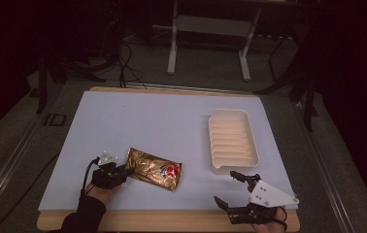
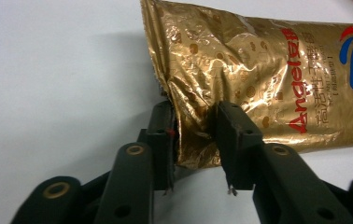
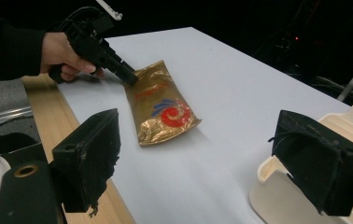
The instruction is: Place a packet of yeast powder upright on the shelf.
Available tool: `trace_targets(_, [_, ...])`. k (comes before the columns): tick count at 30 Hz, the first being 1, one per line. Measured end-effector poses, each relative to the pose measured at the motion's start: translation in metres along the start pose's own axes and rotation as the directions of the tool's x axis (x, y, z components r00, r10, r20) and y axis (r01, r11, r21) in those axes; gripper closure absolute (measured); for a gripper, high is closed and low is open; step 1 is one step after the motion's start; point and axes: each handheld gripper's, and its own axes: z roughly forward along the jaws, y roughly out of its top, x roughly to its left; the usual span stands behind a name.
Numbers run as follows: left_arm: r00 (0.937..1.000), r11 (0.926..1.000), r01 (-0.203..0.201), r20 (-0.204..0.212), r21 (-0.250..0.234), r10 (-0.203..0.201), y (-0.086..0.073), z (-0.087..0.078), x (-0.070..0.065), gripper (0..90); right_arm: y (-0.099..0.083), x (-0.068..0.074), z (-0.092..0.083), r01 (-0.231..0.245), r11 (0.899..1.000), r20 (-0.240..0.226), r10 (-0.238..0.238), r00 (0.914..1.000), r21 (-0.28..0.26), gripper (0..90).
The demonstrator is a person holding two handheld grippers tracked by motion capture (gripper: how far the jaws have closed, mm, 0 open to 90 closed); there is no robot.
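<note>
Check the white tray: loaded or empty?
Empty. The white tray shows only its bare ribbed floor in the high view; the gold packet lies on the table, its end clamped by the left gripper.

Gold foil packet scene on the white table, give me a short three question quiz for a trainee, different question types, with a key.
1. True or false: the left hand-held gripper is shut on an end of the crinkled gold foil packet.
2. Multiple choice: the ridged cream plastic tray holds: A) the packet B) nothing C) a gripper.
3. Fill in: the right hand-held gripper, near the tray's front end, has its jaws ____.

Key: 1 true; 2 B; 3 open.
</note>
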Motion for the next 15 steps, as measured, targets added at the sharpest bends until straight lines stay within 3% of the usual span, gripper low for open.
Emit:
trace_targets(3, [0.9999, 0.9999, 0.01, -0.011, -0.005, -0.01, 0.001, -0.002, 0.001, 78.0, 0.0, 0.0, -0.001, -0.002, 1.0, 0.0, 0.002, 1.0, -0.004, 15.1])
trace_targets(4, [0.9999, 0.9999, 0.01, -0.011, -0.005, -0.01, 0.001, -0.002, 0.001, 90.0, 0.0, 0.0, -0.001, -0.002, 1.0, 0.0, 0.002, 1.0, -0.004, 15.1])
trace_targets(8, [0.9996, 0.999, 0.016, -0.022, -0.043, -0.017, 0.006, -0.009, -0.001, 90.0, 0.0, -0.002, -0.002, -0.002, 1.0, 0.001, 0.002, 1.0, -0.009, 16.0])
trace_targets(15, [0.999, 0.9956, -0.036, -0.029, -0.087, 0.033, 0.017, -0.02, -0.008, 90.0, 0.0, -0.003, -0.002, -0.007, 1.0, 0.004, 0.007, 1.0, -0.009, 16.1])
